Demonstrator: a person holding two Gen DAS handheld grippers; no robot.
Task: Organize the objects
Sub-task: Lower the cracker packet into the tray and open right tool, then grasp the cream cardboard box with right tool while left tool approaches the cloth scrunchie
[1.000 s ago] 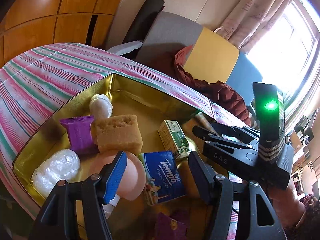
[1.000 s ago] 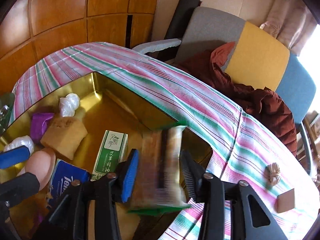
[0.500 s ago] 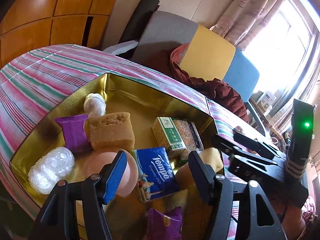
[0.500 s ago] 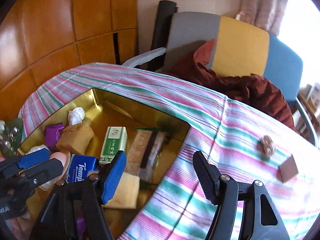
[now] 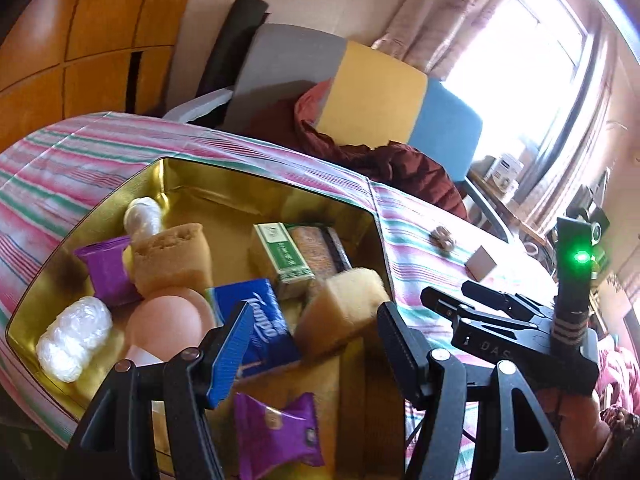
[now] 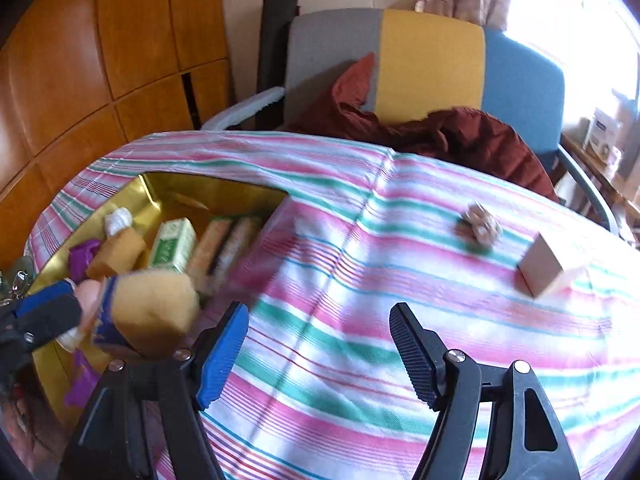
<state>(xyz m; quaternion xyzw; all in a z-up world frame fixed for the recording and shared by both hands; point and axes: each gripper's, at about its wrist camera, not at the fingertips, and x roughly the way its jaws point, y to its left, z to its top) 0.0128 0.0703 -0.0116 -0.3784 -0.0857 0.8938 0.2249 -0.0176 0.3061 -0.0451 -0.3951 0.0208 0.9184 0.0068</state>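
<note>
1. While its jaws are opening with nothing between them, the right gripper (image 6: 318, 346) hangs over bare striped tablecloth (image 6: 400, 280), just outside the near right edge of the gold tin (image 6: 152, 196).
2. The left gripper (image 5: 316, 338) stands spread above the tin's near end, its pads gripping nothing; the blue tissue pack (image 5: 256, 320) and a yellow sponge (image 5: 344, 308) lie below and between them.
3. The tin's rim (image 5: 372, 216) makes a hard corner toward the cloth; inside it the green box (image 5: 282, 254) and a brown snack packet (image 5: 316, 244) lie side by side against the right wall.
4. The tin is crowded: a second sponge (image 5: 172, 256), a purple packet (image 5: 106, 268), a pink egg-shaped object (image 5: 168, 324), a white plastic-wrapped bundle (image 5: 74, 338) near the left wall, a smaller white bundle (image 5: 142, 214) toward the far corner, and another purple packet (image 5: 276, 436) at the near edge. Bare floor shows only toward the far wall.
5. Right of the tin the cloth lies open, with two things still out on it: a small crumpled object (image 6: 482, 224) and, near it, a small tan box (image 6: 542, 270), well apart from the tin.
6. The table's far edge meets a chair (image 6: 432, 64) draped with dark red cloth (image 6: 460, 132).
</note>
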